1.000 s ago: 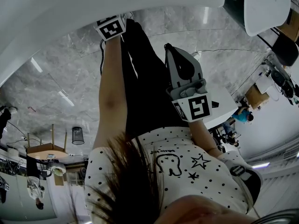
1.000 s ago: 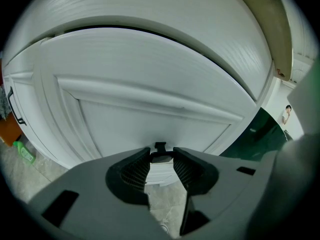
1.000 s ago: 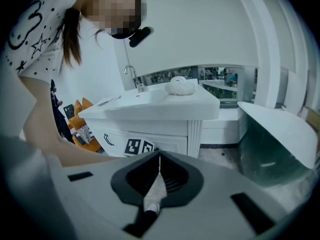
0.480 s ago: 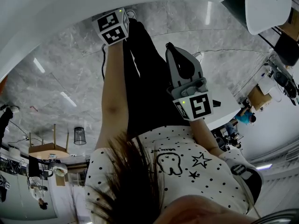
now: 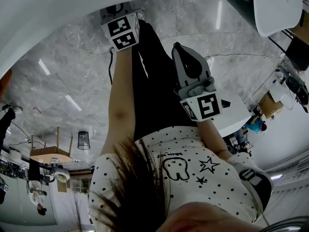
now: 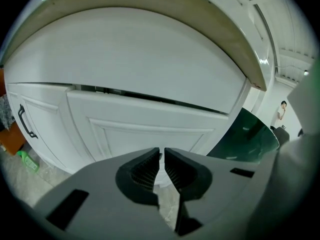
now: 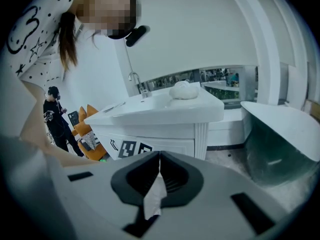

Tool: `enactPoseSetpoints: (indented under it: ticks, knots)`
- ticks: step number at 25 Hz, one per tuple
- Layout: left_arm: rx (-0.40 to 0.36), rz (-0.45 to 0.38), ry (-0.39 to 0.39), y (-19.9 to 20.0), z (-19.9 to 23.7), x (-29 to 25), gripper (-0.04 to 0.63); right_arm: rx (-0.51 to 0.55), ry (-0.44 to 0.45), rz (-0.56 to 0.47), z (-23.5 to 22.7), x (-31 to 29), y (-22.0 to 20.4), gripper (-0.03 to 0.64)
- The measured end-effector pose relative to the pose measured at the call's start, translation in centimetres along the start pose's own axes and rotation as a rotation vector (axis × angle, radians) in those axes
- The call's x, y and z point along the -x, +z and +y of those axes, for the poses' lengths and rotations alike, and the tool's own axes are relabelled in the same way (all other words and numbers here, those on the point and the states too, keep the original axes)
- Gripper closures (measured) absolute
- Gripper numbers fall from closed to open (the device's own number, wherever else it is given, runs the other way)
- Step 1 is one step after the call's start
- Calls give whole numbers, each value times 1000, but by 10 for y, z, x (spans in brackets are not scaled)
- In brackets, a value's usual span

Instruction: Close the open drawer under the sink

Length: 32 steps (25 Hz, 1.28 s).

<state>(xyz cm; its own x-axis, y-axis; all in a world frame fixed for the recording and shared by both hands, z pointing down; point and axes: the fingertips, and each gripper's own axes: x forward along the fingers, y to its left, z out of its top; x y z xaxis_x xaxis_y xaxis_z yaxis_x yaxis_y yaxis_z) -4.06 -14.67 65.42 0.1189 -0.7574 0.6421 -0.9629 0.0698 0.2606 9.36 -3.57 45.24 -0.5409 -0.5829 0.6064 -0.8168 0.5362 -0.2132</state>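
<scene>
In the left gripper view a white panelled drawer front [image 6: 150, 129] fills the middle, with a dark gap [image 6: 150, 98] along its top edge under the smooth white front of the sink unit [image 6: 125, 54]. My left gripper [image 6: 162, 151] hangs short of the drawer without touching it. Its jaws have just been closing and stand at a thin slit with nothing between them. In the head view only its marker cube [image 5: 123, 32] shows clearly. My right gripper [image 5: 177, 50] is held apart from the cabinet, jaws shut and holding nothing [image 7: 159, 159].
A cabinet door with a black handle [image 6: 25, 121] stands left of the drawer, an orange thing [image 6: 10, 139] and a green object [image 6: 27, 159] at its foot. A dark green curved panel [image 6: 250, 134] is at the right. The right gripper view faces another white basin counter [image 7: 165, 106].
The left gripper's marker cube has shifted out from under the white rim in the head view, showing more of it. The right gripper has hardly moved.
</scene>
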Motion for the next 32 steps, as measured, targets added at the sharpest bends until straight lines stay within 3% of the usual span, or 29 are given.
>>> enactPoseSetpoints:
  ticks: [18, 32]
  knots:
    - [-60, 27, -5, 32, 8, 51, 591, 22, -5, -32, -3, 1, 27, 601]
    - [-121, -40, -29, 86, -20, 100, 591, 109, 18, -42, 11, 2, 43, 601]
